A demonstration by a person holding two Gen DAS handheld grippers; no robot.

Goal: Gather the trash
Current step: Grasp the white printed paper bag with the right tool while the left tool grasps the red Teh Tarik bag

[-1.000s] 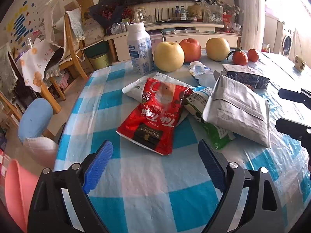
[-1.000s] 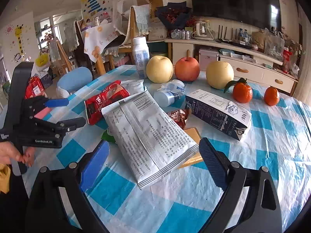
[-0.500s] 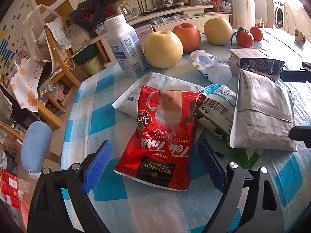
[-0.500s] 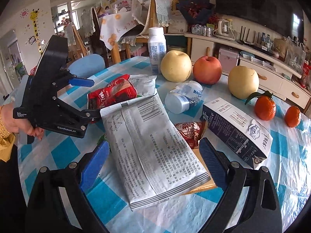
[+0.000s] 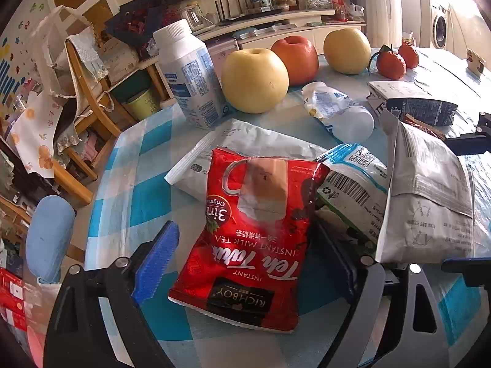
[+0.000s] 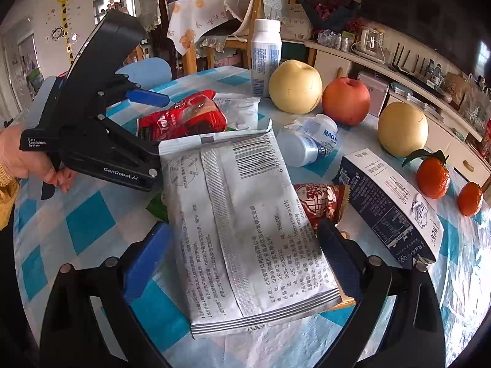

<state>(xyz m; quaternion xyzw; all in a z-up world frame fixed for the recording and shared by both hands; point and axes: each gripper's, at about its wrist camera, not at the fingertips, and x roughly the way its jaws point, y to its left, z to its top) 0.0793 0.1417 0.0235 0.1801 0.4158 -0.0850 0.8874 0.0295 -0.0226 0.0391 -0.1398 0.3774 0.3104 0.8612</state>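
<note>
red tea pouch (image 5: 251, 239) between closing left tongs (image 5: 245, 263), untouched; right tongs (image 6: 242, 263) apart, angled down.

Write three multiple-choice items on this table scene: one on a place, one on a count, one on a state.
1. Where does the red instant milk tea packet lie?
A. between the left gripper's blue-padded fingers
B. on the wooden chair
C. under the dark blue carton

2. How many small orange tangerines are on the blue-and-white checked tablecloth?
A. one
B. two
C. four

3. How does the white plastic bottle with the blue label stand?
A. on its side
B. upside down
C. upright, cap on

Key: 1 A, the packet sits in the gap between the closing jaws, pads not yet pressing on it. 2 B, a pair shows beside the dark blue carton. 3 C, it stands behind the yellow apple with its white cap on top.
</note>
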